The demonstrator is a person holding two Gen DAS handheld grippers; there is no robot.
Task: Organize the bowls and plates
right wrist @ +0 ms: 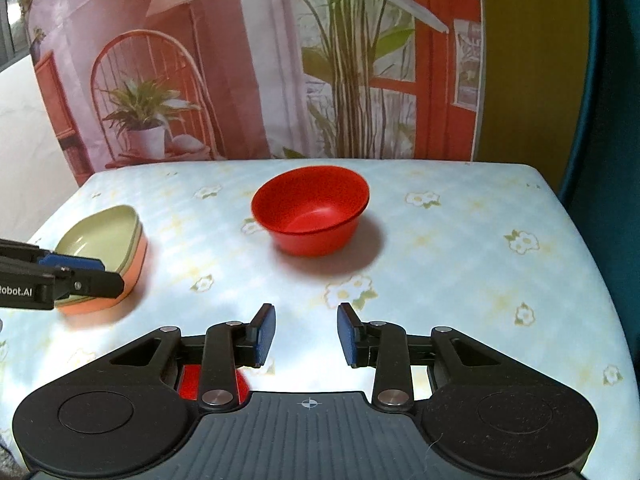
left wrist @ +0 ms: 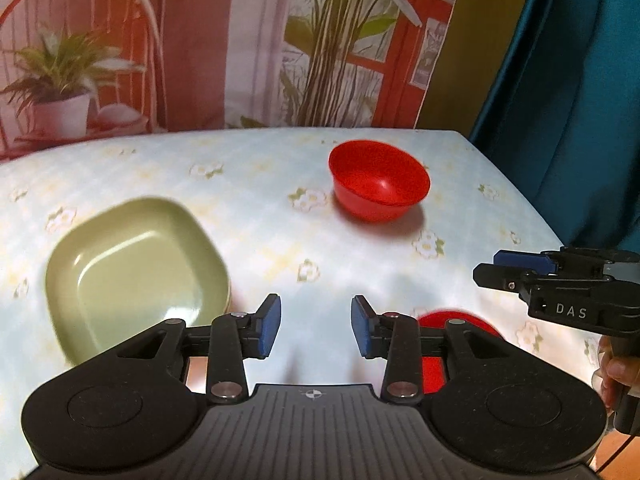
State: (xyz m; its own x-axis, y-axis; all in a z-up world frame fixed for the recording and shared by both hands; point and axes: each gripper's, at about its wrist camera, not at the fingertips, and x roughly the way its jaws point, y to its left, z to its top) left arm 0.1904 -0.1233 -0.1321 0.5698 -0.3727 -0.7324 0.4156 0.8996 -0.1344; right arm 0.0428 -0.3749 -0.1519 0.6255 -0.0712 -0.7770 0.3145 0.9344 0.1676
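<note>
Red bowl (right wrist: 310,214), upright and alone on the floral tablecloth (right wrist: 460,264), toward the far middle of the table; in the left wrist view the same bowl (left wrist: 379,180) sits ahead and to the right of that camera's fingers. It lies well ahead of both pairs of tongs and touches neither.

Stack of square plates (right wrist: 105,258), at the left side of the table: a green plate on top, further green rims beneath it, an orange one at the bottom (the exact count of layers cannot be told). In the left wrist view the top green plate (left wrist: 136,276) lies just ahead and to the left of the left gripper (left wrist: 316,326), its near edge passing under the left finger's linkage.

A second red item (left wrist: 460,322), low and partly hidden behind the right finger linkage of the left gripper, shows again as a red patch (right wrist: 192,386) under the left linkage of the right gripper (right wrist: 306,334); its shape cannot be told.

Left gripper: jaws spread wide, blue pads (left wrist: 268,326) facing each other, nothing between them. Right gripper: likewise wide and holding nothing, pads (right wrist: 266,334) over bare cloth. From the left wrist view the right gripper (left wrist: 516,270) enters at the right edge, seen side-on, held in a hand (left wrist: 616,372).

Behind the table hangs a printed backdrop (right wrist: 280,80) of potted plants and a chair.
</note>
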